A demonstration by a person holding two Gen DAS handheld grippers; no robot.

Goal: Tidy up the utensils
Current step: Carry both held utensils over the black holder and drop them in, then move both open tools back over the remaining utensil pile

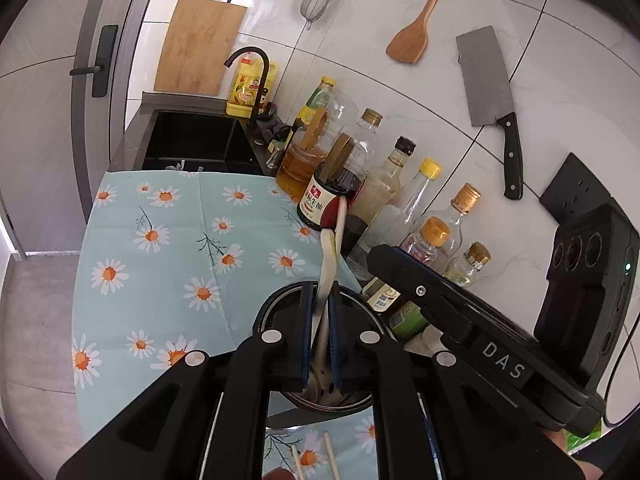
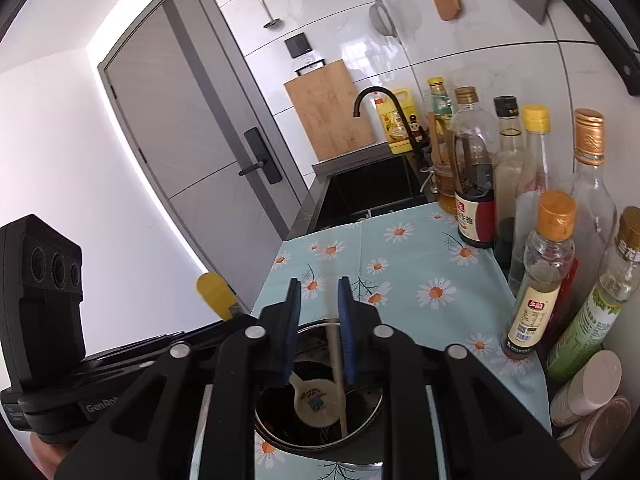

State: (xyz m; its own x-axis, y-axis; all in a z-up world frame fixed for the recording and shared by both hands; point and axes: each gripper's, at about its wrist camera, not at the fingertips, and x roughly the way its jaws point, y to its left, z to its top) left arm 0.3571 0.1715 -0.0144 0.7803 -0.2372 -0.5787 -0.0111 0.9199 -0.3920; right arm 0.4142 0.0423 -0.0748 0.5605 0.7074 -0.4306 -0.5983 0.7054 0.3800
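Standing between left tool [image 1: 320, 332] pads, spoon [image 1: 330, 256], over holder [image 1: 280, 300]

Legible text, left wrist view: raised letters "DAS" on the black body of the right gripper [image 1: 502, 360].

Right wrist view: "GenRo…", cut off by a finger, on the black body of the left gripper [image 2: 102, 406].

Dark soy sauce bottle [image 1: 320, 204]: white label with red Chinese characters, not read with confidence.

Small bottle labels: too small.
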